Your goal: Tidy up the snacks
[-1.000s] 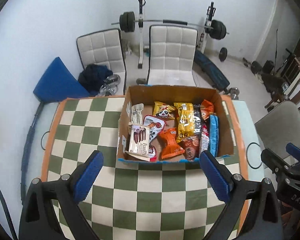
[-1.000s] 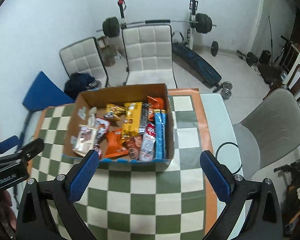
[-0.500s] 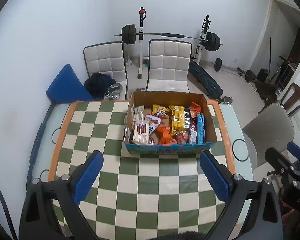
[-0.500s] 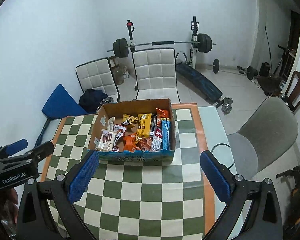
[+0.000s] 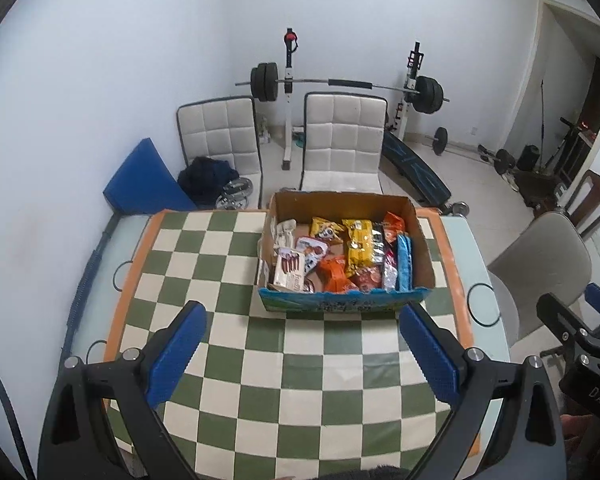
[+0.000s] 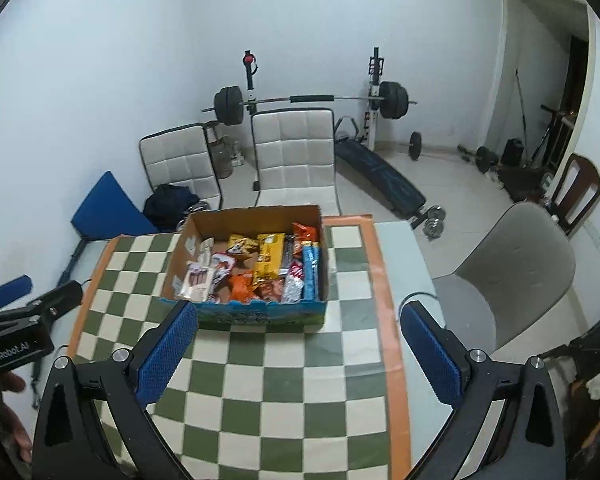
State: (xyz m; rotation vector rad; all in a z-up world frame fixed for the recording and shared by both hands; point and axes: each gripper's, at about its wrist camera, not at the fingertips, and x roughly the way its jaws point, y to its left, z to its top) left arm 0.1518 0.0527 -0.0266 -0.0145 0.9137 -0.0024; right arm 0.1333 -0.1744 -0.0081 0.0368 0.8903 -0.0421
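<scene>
1. Snacks (image 5: 342, 258) all inside cardboard box (image 5: 344, 304), none between any fingers; packets lined up in rows, blue pack (image 5: 404, 264) upright along the box's right wall, white biscuit pack (image 5: 289, 270) at its near-left corner.
2. Left gripper (image 5: 300, 354) spread wide, blue pads (image 5: 176, 344) apart and holding nothing, hovering above the near half of the table.
3. Right gripper (image 6: 300, 354) likewise spread wide, pads (image 6: 168, 346) bare, nothing pinched.
4. Compared with a second ago: both grippers pulled back and up, away from the box. Box smaller in both views now, with far more checkered cloth (image 5: 260, 380) showing between pads and box; contents unchanged across the three moments.
5. Box sitting toward the far edge of the table (image 5: 466, 276), right of centre, its far wall at the cloth's far edge; seen from the right wrist as well (image 6: 244, 312), with the left gripper's body at that view's left border.
6. Likely meaning: retreat with empty fingers and a neatly filled box suggests sorting finished, or nearly so, rather than a fresh reach. No loose packet visible on the cloth, so nothing obvious left to collect.
7. Beyond the table: two white chairs (image 5: 340, 136), a barbell rack (image 5: 340, 84), a grey chair (image 5: 540, 268) by the right edge.
</scene>
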